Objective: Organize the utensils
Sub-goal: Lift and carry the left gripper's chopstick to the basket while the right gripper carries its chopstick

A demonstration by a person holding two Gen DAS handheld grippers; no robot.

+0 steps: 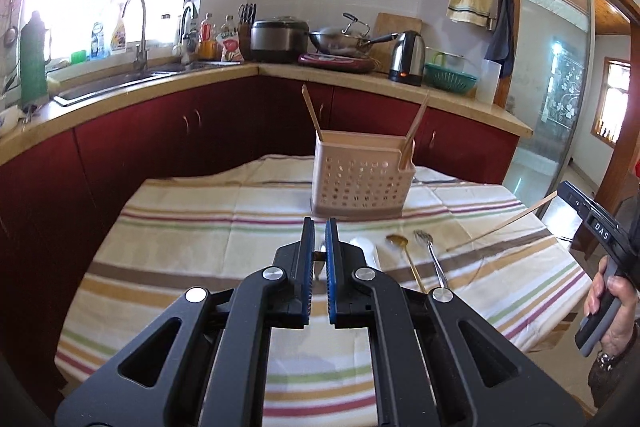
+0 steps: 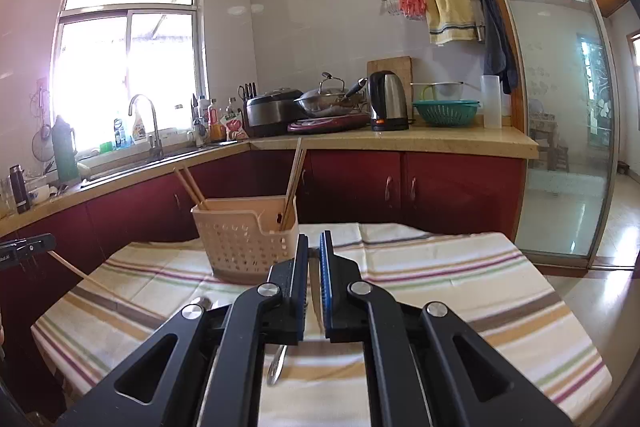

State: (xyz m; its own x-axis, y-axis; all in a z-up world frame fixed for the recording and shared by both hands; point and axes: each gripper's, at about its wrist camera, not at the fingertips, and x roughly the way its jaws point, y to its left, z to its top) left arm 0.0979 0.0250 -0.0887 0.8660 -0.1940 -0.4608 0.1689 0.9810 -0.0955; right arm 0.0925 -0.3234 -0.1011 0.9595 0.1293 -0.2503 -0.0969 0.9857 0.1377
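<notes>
A pink perforated utensil basket (image 1: 360, 179) (image 2: 244, 239) stands on the striped tablecloth (image 1: 200, 227) with wooden chopsticks (image 1: 312, 111) leaning out of both ends. My left gripper (image 1: 319, 231) is shut on a chopstick that shows as a brown bit between its blue pads. In the right wrist view that chopstick (image 2: 100, 283) slants down from the left gripper (image 2: 50, 241). My right gripper (image 2: 314, 243) is shut on another chopstick (image 1: 500, 223), which sticks out of the right gripper (image 1: 560, 191) in the left wrist view. A white spoon (image 1: 366, 247), a gold spoon (image 1: 404, 255) and a metal fork (image 1: 430, 255) lie on the cloth.
A person's hand (image 1: 608, 299) grips the right tool's handle. Behind the table run red cabinets and a counter (image 2: 400, 139) with a kettle (image 2: 388, 103), wok, rice cooker and sink (image 1: 120, 83). A glass sliding door (image 2: 560, 107) stands to the right. A metal spoon (image 2: 276, 363) lies under my right gripper.
</notes>
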